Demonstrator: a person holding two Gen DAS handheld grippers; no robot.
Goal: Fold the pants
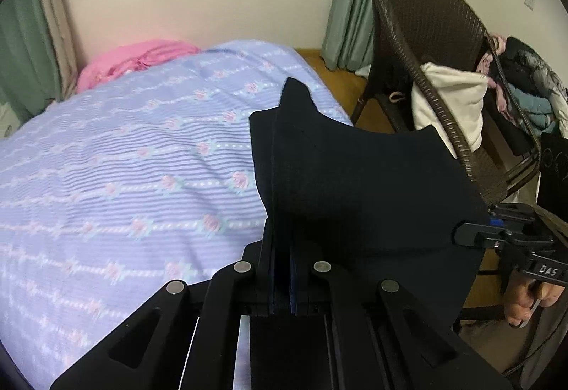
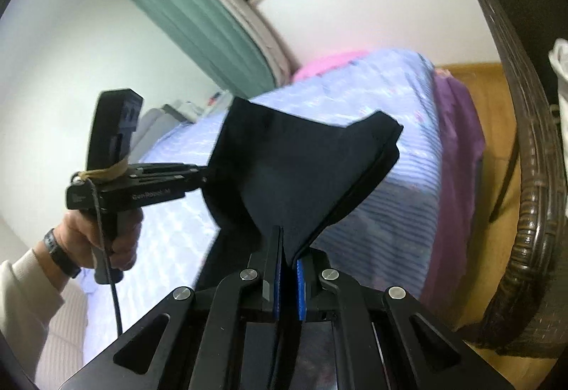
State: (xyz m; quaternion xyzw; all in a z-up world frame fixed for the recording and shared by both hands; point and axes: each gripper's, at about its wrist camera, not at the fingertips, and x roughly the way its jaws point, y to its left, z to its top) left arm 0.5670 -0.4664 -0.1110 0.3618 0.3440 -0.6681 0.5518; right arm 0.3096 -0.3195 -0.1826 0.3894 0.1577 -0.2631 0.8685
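Above the near edge of the bed [image 1: 117, 155], the dark pants [image 1: 355, 184] hang in the air, stretched between 2 hand-held grippers and clear of the lilac flowered bedspread. The left gripper [image 1: 282, 248] has its fingers pressed together on 1 edge of the cloth, which rises from them in a folded ridge. The right gripper [image 2: 288, 258] is likewise clamped on the pants, the fabric pinched between its blue pads [image 2: 301, 283] and fanning upward and outward. Seen from the right wrist camera, the person's left hand [image 2: 106, 237] grips the left tool's pistol handle from below, wrist wearing a dark band, forearm in a pale ribbed sleeve coming up from the lower left; that tool points level toward the cloth. From the left wrist camera, the right hand [image 1: 529, 301] shows low at the right edge, fingers curled round its handle. A pink bundle [image 1: 138, 61] lies at the bed's far end. A dark wicker chair [image 1: 426, 35] stands beside the bed with clothes heaped on it.
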